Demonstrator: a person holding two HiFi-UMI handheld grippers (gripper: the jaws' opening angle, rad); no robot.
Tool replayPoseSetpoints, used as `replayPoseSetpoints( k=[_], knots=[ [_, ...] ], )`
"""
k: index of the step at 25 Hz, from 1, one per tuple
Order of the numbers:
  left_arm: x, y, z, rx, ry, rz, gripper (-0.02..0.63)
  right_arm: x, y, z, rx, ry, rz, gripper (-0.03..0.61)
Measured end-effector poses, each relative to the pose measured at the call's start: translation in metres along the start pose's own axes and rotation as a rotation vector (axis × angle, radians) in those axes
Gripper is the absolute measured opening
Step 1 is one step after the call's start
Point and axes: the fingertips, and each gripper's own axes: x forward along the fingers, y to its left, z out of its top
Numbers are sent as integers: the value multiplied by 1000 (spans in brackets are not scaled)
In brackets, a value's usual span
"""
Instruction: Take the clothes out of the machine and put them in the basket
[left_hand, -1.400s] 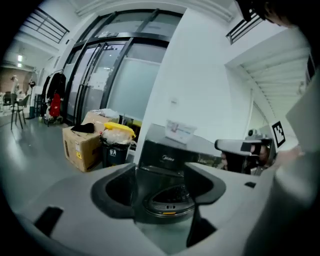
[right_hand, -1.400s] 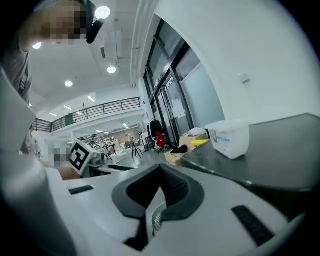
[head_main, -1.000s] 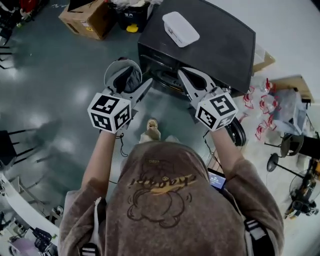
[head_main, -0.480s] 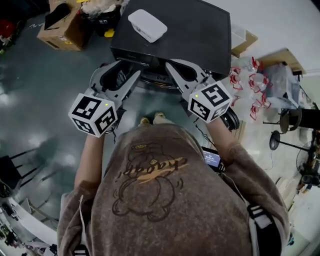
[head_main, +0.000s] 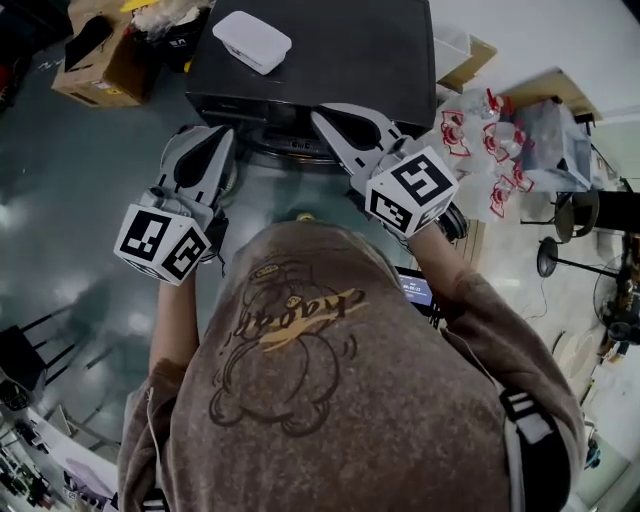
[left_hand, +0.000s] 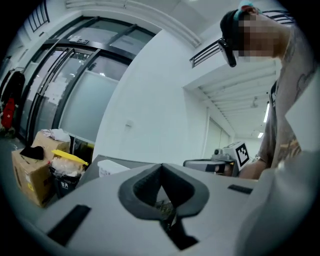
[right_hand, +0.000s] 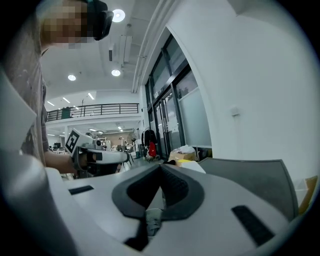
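The person's brown shirt (head_main: 330, 400) is nearest. Just past it, the left gripper (left_hand: 161, 167) has just been closing, and its fingers now touch with nothing between them. The right gripper (right_hand: 161, 167) is squeezed together too (its tips meet). Both reach to the front of the black machine (head_main: 340, 50), just ahead. A white box (head_main: 252, 42) sits on top. A cardboard box (head_main: 95, 70) stands on the floor to its left.

Left tool (left_hand: 161, 167) newly closed, empty

Black machine (head_main: 340, 45), white box (head_main: 252, 42), brown carton (head_main: 100, 70), grey-brown shirt (head_main: 330, 400) with yellow-and-dark print.
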Motion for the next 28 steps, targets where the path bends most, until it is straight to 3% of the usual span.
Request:
replayPoseSetpoints(
  k=[10,18,28],
  knots=[
    [1,-3,-37,-6,2,33,8,-3,4,-23,-24,-19,28,-3],
    [15,5,-64,42,-2,42,8,8,-12,-54,10,-31,10,-3],
    [18,30,-51,7,-40,112,8,23,-25,-56,38,-39,-2,-3]
  ],
)
